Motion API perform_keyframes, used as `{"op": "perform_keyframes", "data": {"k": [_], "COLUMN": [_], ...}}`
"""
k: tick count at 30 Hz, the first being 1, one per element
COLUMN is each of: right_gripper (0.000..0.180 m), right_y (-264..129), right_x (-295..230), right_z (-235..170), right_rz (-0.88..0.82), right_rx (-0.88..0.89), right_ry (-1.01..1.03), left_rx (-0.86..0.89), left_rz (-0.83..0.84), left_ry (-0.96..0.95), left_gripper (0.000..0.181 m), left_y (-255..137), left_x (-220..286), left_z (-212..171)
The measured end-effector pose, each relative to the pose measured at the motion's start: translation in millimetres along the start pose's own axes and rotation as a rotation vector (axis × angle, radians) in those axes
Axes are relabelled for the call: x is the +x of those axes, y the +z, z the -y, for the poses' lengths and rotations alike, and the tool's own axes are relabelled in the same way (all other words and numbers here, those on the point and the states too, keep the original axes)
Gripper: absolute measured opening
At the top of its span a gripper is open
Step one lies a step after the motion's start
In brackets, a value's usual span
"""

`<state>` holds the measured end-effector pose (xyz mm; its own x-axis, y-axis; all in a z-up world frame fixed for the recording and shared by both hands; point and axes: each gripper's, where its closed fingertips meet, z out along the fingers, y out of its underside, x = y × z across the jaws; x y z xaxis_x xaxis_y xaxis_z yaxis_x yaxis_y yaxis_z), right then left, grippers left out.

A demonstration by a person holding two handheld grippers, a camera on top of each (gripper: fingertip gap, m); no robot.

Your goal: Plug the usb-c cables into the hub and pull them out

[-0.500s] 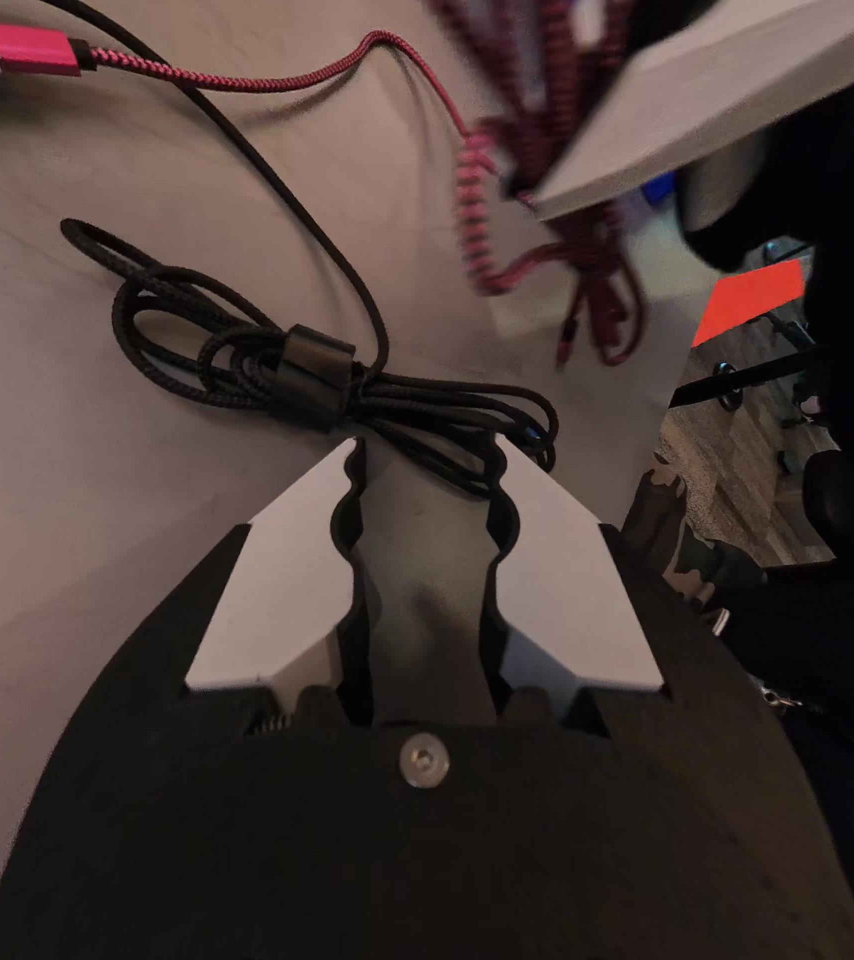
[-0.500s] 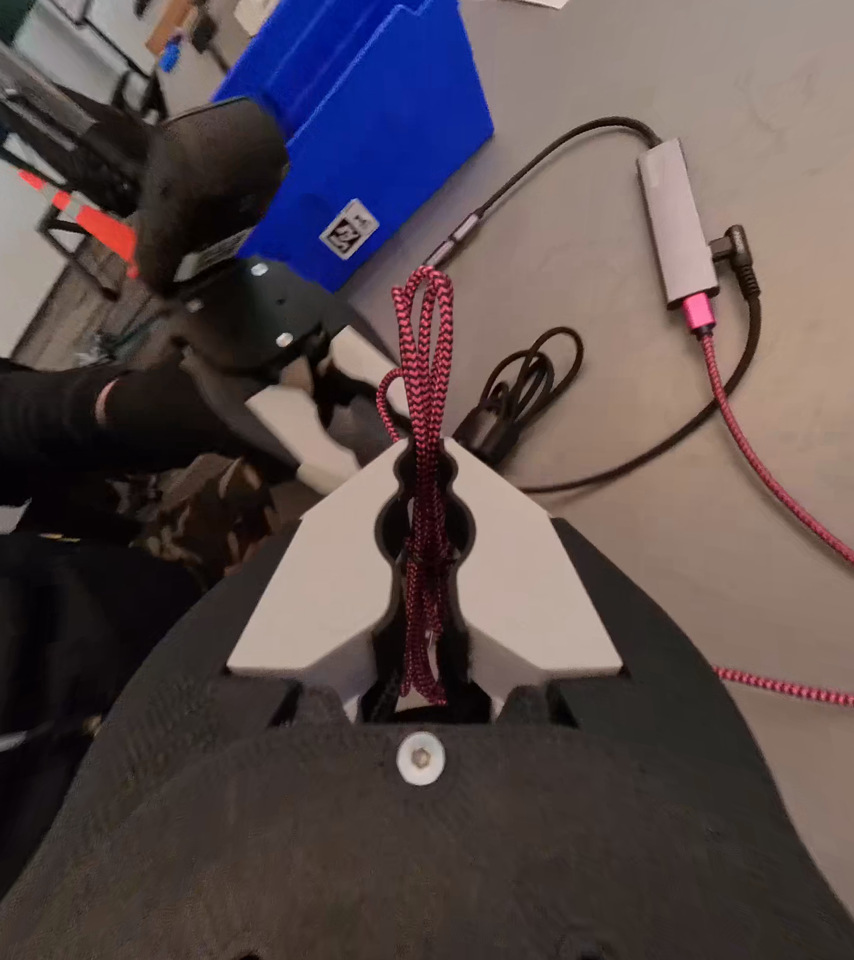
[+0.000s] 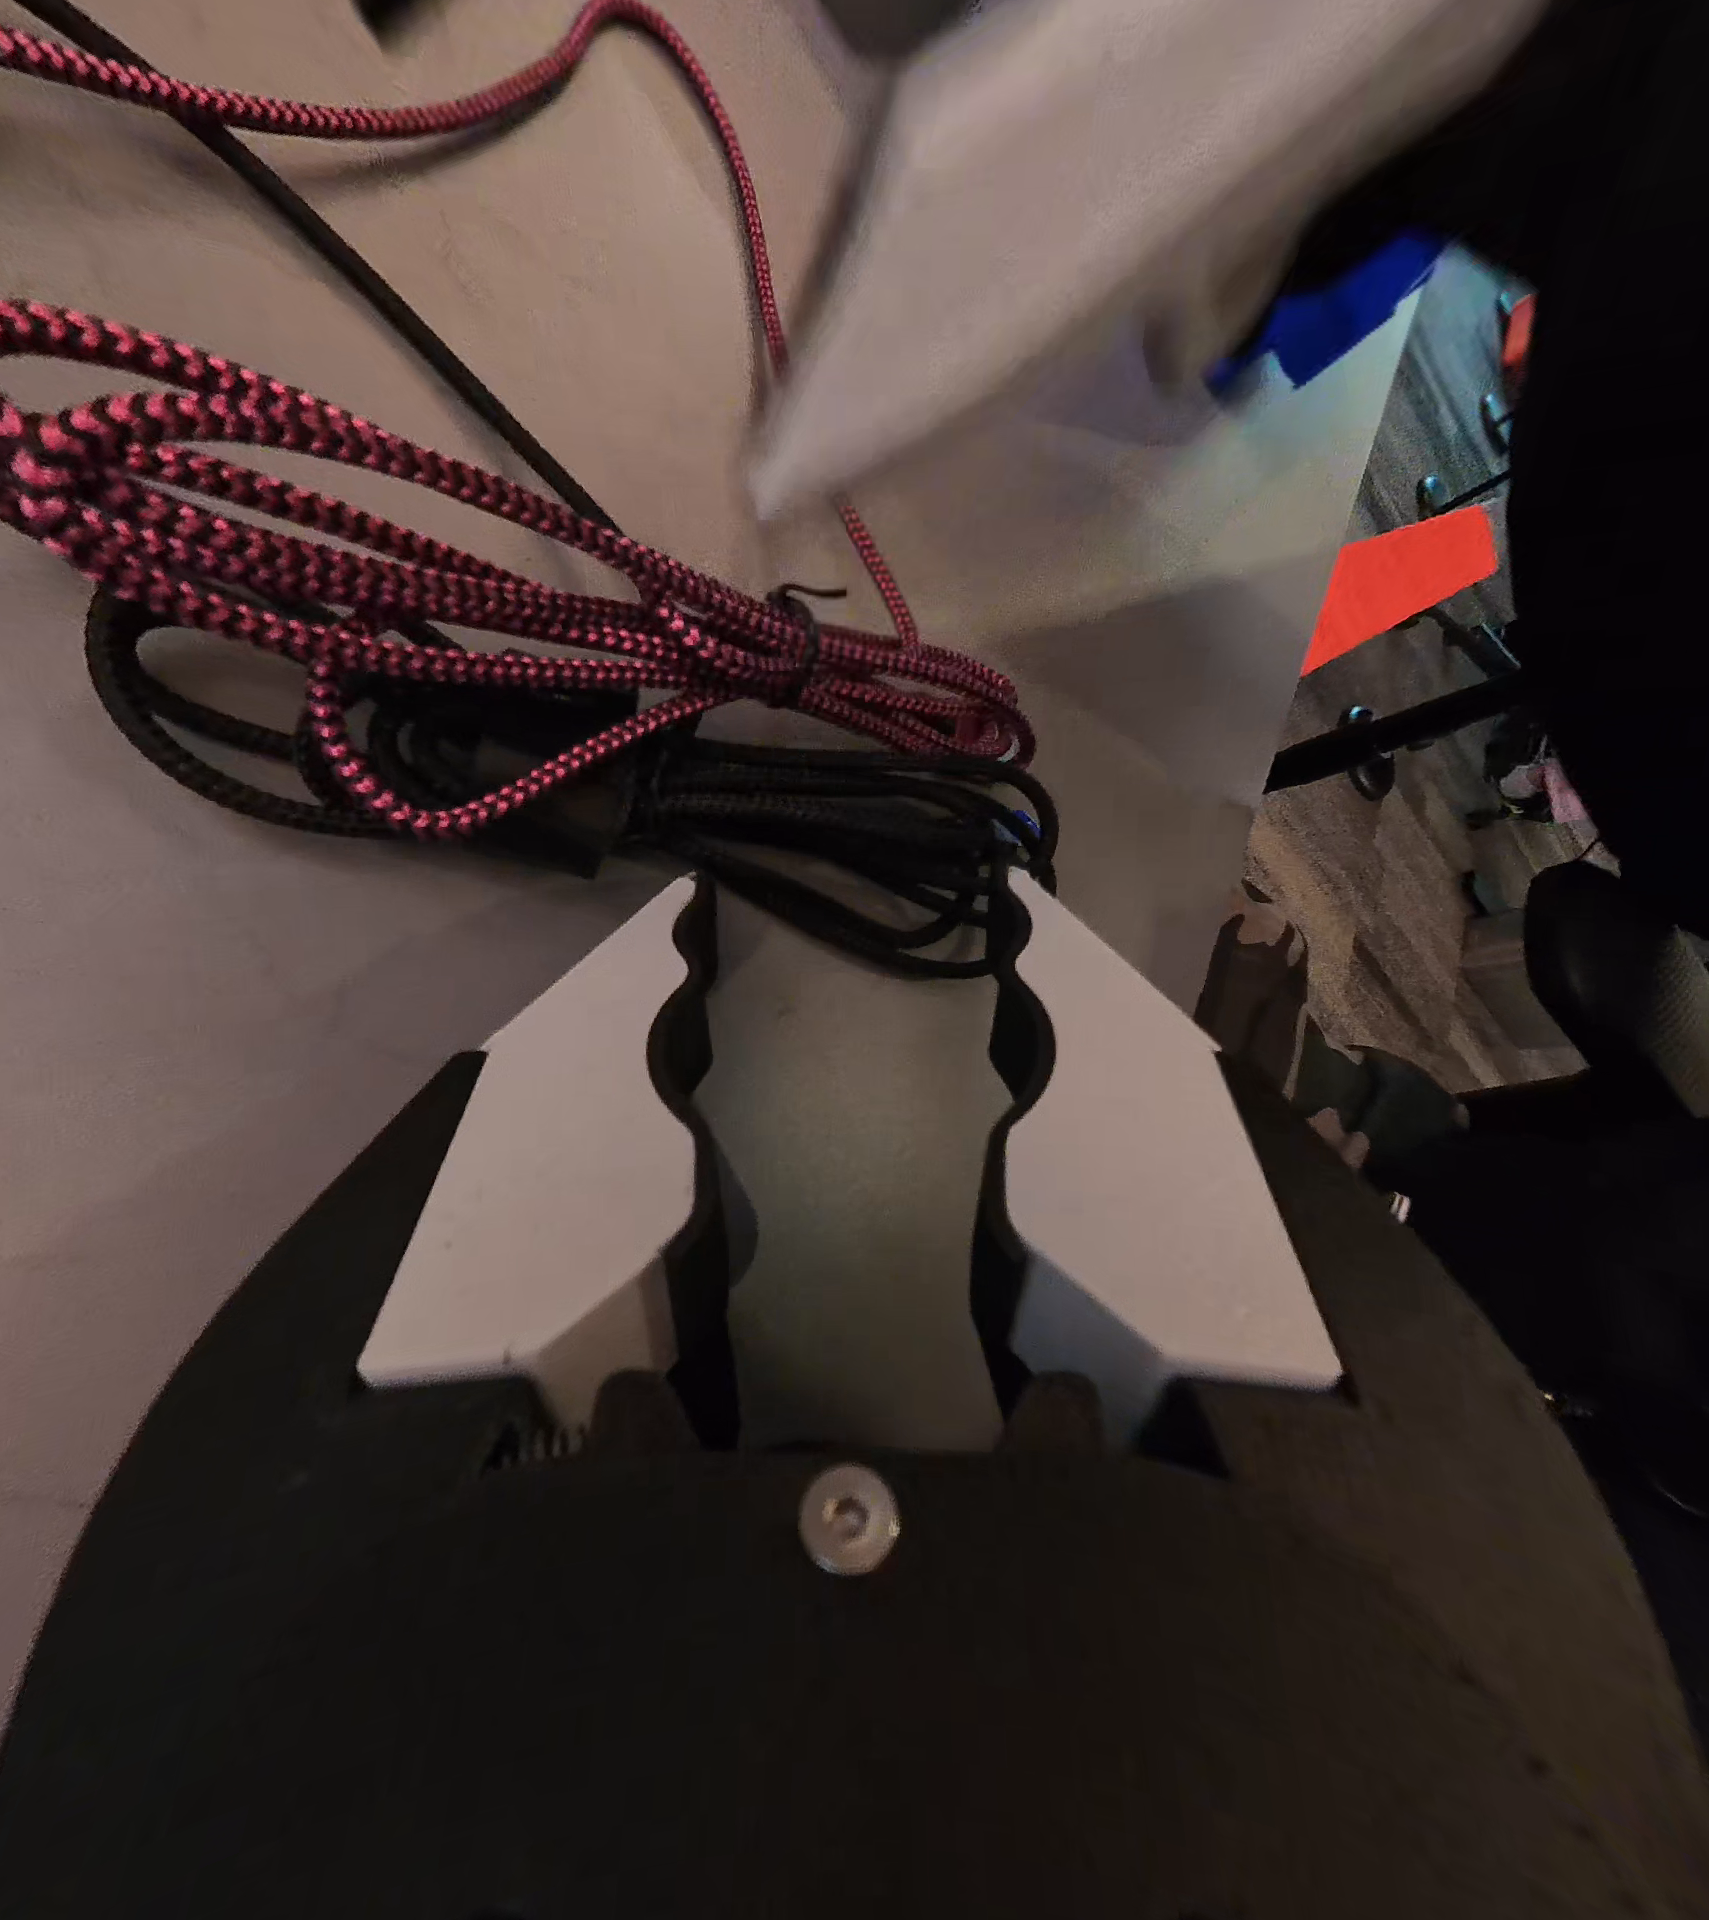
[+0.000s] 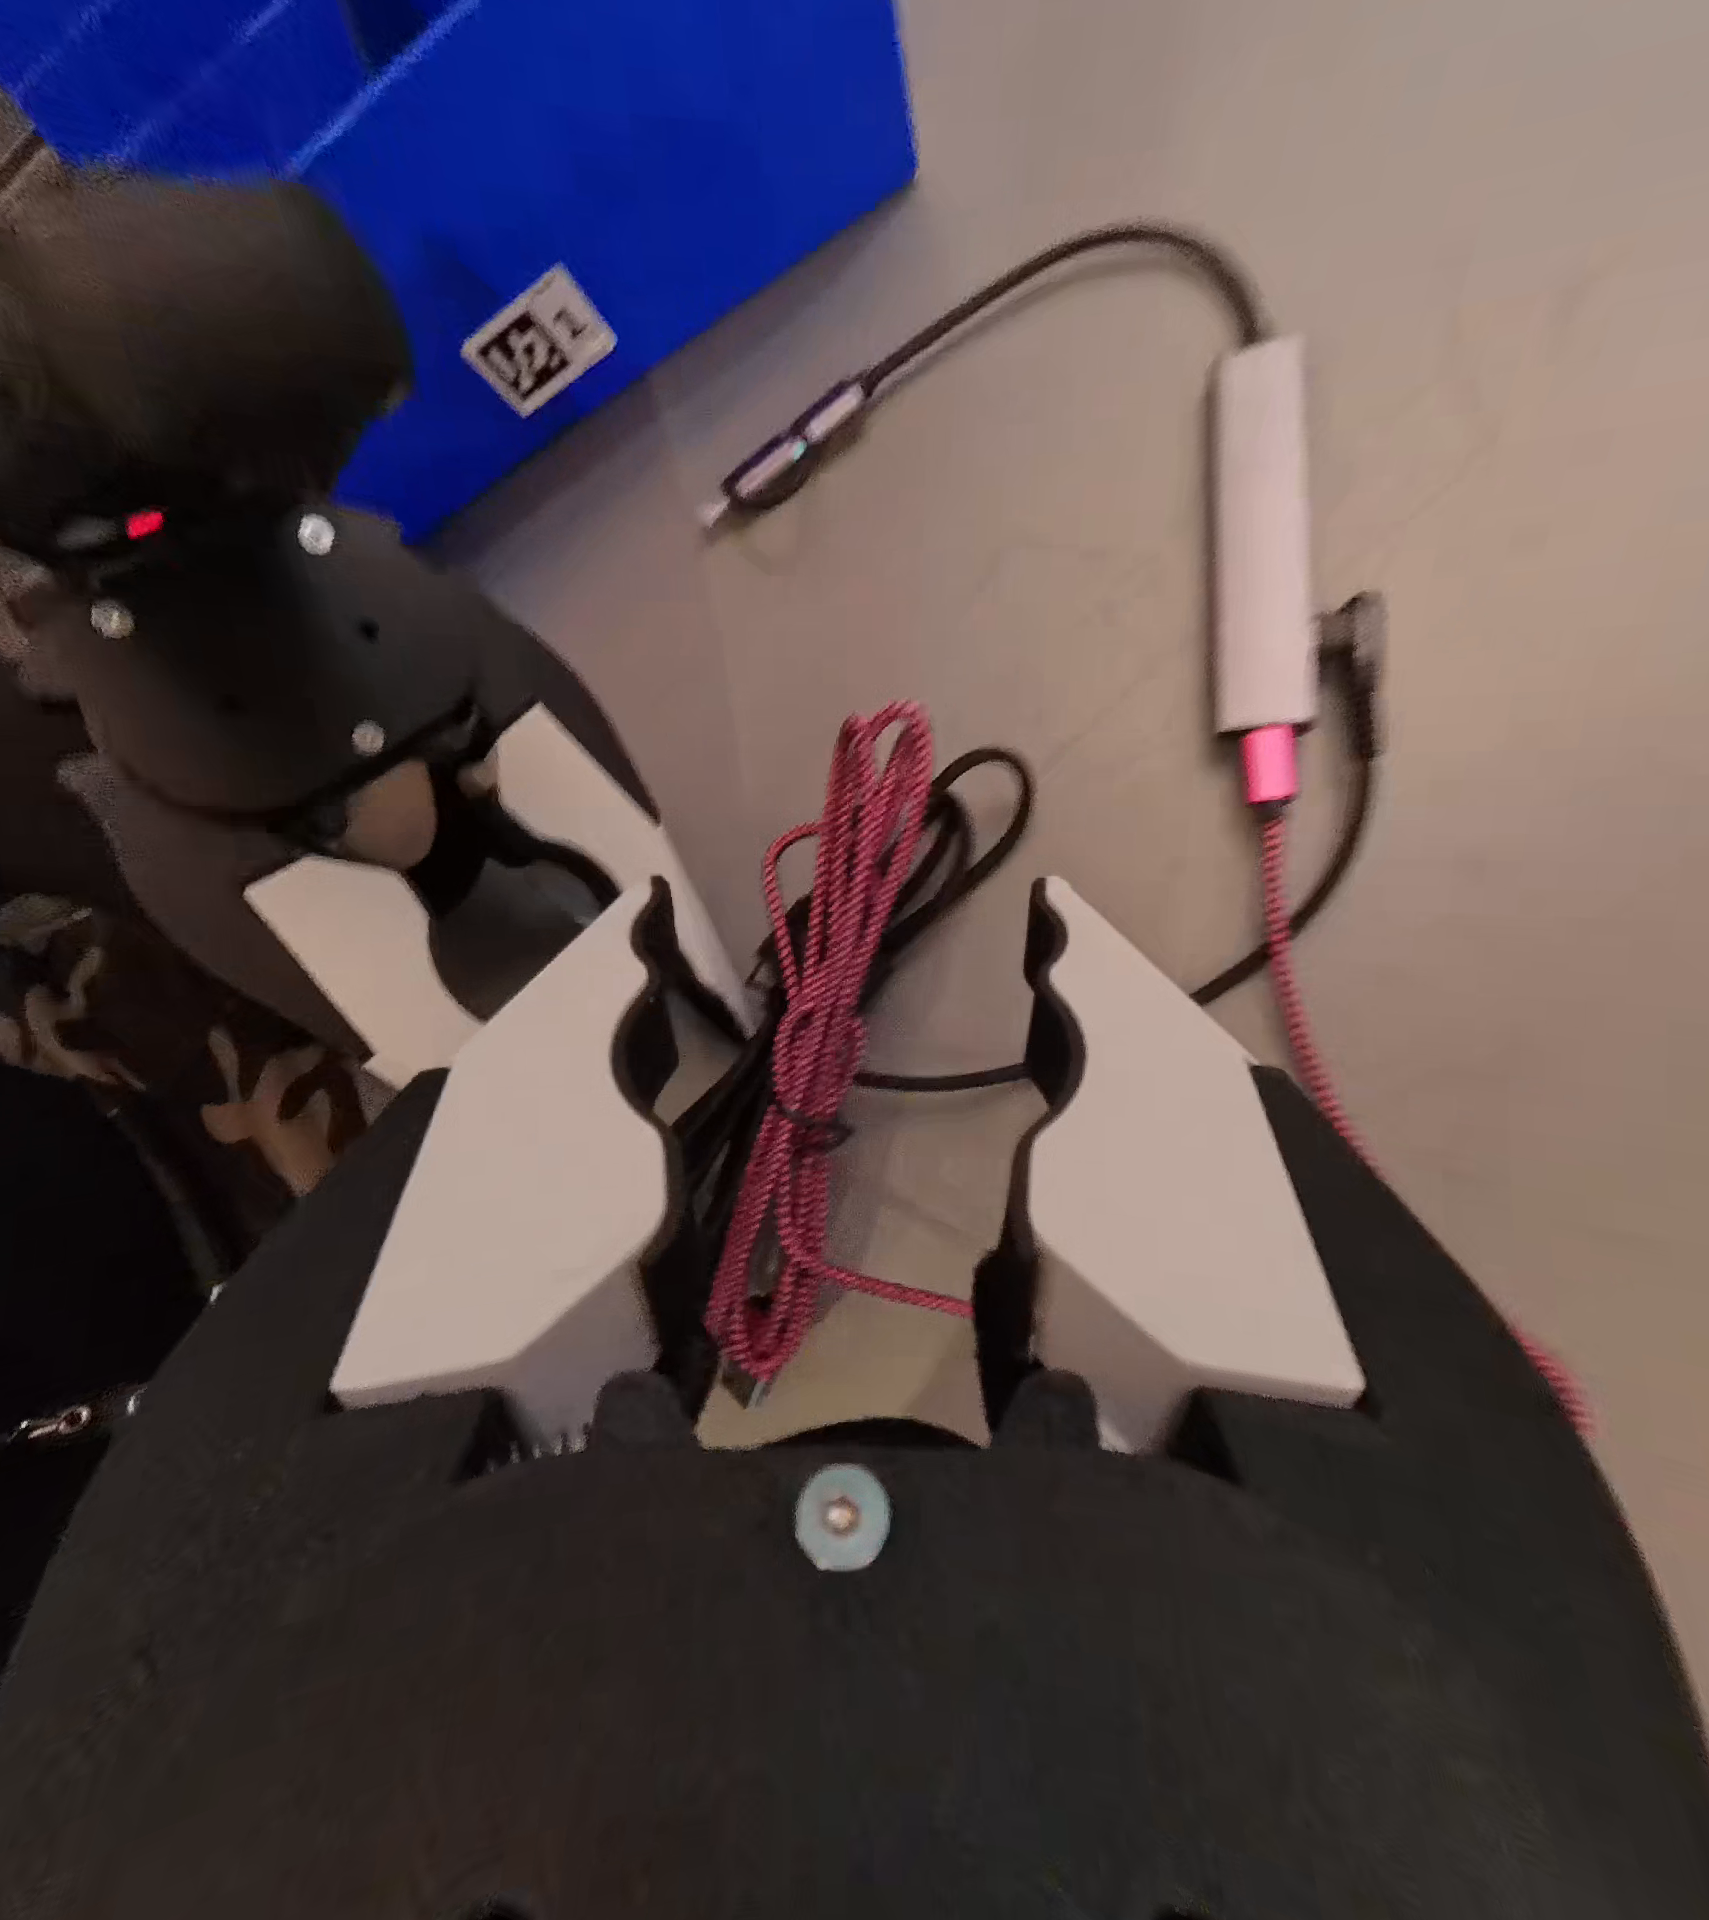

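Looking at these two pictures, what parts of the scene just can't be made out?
- Left wrist view: the right tongs overhead are a motion-blurred smear; how they stand is unreadable there.
- Left wrist view: the hub is cut off by the top left edge.
- Right wrist view: the black cable bundle lies mostly under the pink cable bundle.
- Right wrist view: the hub ports are too small and blurred.

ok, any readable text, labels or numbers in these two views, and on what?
White sticker on the blue bin: a black square code pattern plus one printed character; I don't transcribe writing.
Hub, pink cable, black cable: no writing visible.
Left wrist view: none.
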<state>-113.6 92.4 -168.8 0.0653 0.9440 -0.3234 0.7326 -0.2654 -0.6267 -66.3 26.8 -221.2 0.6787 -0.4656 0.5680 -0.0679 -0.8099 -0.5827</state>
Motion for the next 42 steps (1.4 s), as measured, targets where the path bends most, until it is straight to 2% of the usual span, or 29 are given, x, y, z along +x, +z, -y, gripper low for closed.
{"op": "perform_keyframes", "data": {"k": [3,6,10,13,14,15,20,25,32,34,36,39,42], "right_gripper": [0.051,0.049,0.048,0.044,0.037,0.020,0.019,0.019,0.019,0.019,0.019,0.019,0.019], "right_y": [-3.2,22.7,73.1,95.2,99.5,101.6,104.5,88.0,35.1,22.9,11.6,-0.3,-4.7], "right_x": [31.6,67.0,88.1,103.9,106.3,103.9,96.9,84.9,68.4,62.8,54.1,48.6,41.5], "right_z": [30.4,50.0,61.4,50.1,48.8,50.3,52.6,67.3,86.7,88.1,89.4,89.4,87.8], "right_rz": [-0.098,-0.195,-0.181,-0.218,-0.220,-0.201,-0.127,-0.033,0.092,0.134,0.182,0.213,0.245], "right_rx": [0.016,-0.074,-0.210,-0.360,-0.373,-0.366,-0.309,-0.120,0.121,0.160,0.198,0.233,0.249], "right_ry": [-0.078,-0.166,-0.174,-0.191,-0.195,-0.211,-0.199,-0.179,-0.157,-0.156,-0.191,-0.234,-0.271], "left_rx": [0.013,0.013,0.006,0.016,0.015,0.016,0.013,0.045,0.231,0.289,0.311,0.474,0.439], "left_rz": [0.020,0.020,0.023,0.018,0.017,0.017,0.002,0.025,0.061,0.130,0.300,0.540,0.576], "left_ry": [0.009,0.007,0.015,0.013,0.012,0.014,0.010,0.016,0.067,0.130,0.214,0.239,0.169], "left_gripper": [0.050,0.051,0.051,0.051,0.051,0.051,0.052,0.053,0.051,0.050,0.054,0.057,0.069], "left_y": [-1.5,-1.5,-0.2,-1.9,-2.3,-2.7,-1.5,-8.7,-46.2,-63.8,-87.8,-149.8,-166.0], "left_x": [-2.2,-1.1,-0.1,-0.2,-0.5,-0.8,-0.9,-6.8,-2.1,-1.5,-12.3,-27.6,-44.7], "left_z": [3.0,4.0,3.2,5.0,4.6,4.5,1.3,5.0,40.7,53.1,65.8,100.5,108.7]}}
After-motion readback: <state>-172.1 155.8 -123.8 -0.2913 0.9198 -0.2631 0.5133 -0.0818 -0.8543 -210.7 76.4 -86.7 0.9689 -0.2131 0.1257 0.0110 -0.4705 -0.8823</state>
